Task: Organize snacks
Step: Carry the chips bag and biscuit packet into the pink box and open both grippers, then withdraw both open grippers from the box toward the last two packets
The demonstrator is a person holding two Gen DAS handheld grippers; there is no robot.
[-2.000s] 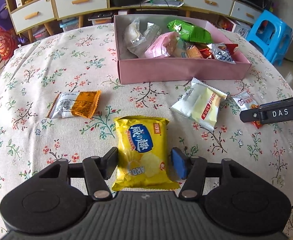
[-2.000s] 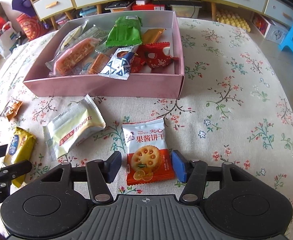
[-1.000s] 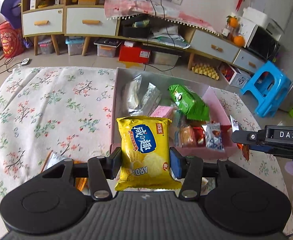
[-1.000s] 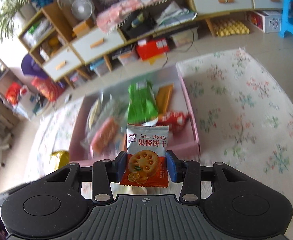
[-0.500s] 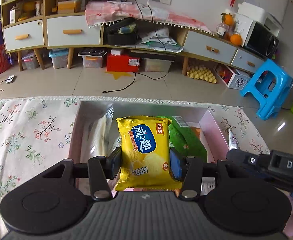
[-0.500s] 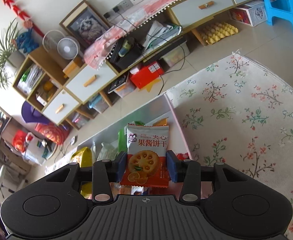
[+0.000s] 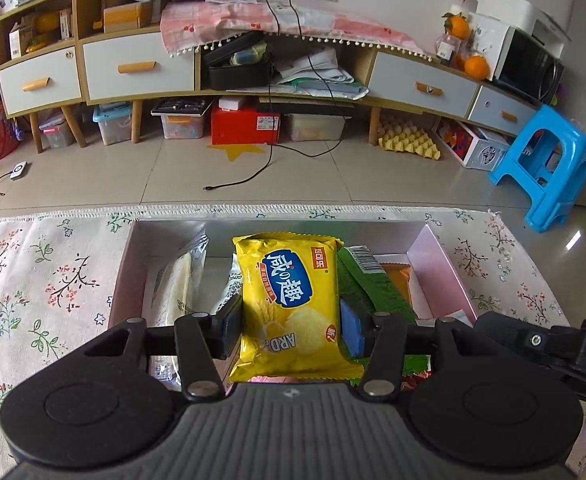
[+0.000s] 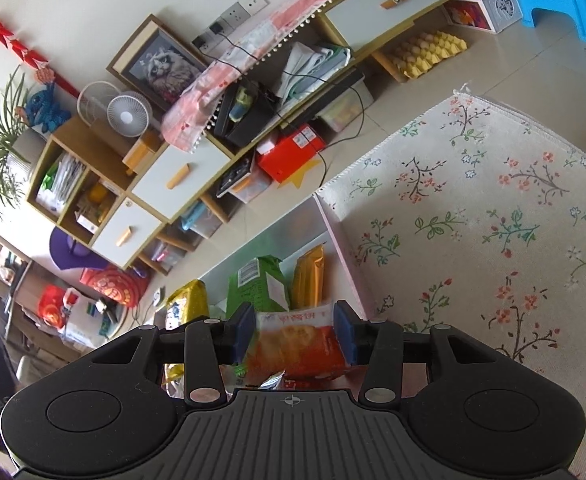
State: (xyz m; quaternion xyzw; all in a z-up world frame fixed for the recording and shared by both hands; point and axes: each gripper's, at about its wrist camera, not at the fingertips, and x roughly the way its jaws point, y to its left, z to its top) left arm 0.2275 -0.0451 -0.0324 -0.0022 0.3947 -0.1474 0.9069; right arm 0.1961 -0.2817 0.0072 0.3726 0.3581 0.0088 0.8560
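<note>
Left tool [image 7: 291, 330] clamped on yellow packet [image 7: 289, 304]; right tool [image 8: 292, 338] parted, blurred packet [image 8: 297, 346] between.

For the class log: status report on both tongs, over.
Left tongs shut on yellow chip bag over pink box. Right tongs open, orange biscuit packet dropping, blurred. Nothing blocking.

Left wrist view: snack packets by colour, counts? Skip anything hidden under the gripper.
1 yellow packet, held in the left gripper
1 green packet
1 orange packet
2 clear packets
Total: 5
</note>
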